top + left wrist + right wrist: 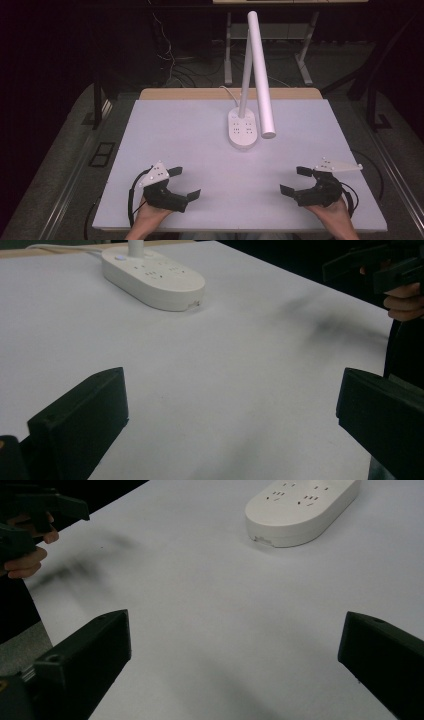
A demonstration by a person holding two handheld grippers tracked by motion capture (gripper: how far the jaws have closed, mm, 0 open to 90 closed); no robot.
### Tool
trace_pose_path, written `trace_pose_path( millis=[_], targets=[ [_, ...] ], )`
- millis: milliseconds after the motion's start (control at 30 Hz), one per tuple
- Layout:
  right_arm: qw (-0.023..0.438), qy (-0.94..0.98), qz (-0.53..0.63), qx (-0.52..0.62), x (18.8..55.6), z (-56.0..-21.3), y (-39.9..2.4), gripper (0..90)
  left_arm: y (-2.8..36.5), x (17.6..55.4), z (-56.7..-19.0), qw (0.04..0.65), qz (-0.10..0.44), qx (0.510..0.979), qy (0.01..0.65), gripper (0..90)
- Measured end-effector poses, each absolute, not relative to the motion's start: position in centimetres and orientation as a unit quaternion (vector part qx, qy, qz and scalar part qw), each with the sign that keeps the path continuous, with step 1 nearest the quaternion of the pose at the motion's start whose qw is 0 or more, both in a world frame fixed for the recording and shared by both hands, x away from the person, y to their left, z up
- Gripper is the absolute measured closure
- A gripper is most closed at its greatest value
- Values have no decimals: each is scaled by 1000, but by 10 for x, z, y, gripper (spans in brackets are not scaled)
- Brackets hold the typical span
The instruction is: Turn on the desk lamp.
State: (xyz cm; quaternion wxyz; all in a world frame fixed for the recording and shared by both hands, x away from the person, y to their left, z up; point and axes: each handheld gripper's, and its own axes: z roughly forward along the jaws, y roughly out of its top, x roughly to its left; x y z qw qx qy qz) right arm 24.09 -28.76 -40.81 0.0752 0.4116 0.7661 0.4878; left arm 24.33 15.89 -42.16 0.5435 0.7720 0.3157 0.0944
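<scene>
Well apart on the white table [200, 135], both tongs gape empty, facing the lamp base [243, 129] between them.

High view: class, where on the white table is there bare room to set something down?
Bare stretches: between the left gripper and right gripper, and along the table left of the lamp base. Tightest is under the lamp's head, beside the base.

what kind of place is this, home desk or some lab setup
Most likely a lab or recording workspace, not a home desk. A bare white table carries just a white desk lamp, handheld grippers wait at the near edge, and loose cables and metal table legs crowd the dark background.
</scene>
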Motion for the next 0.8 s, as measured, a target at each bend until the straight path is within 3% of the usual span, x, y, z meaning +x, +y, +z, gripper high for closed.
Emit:
trace_pose_path(
  millis=[800],
  targets=[
    [69,772,479,413,241,-408,-288,3,158,244,-423,544,87,774,314,0]
  ],
)
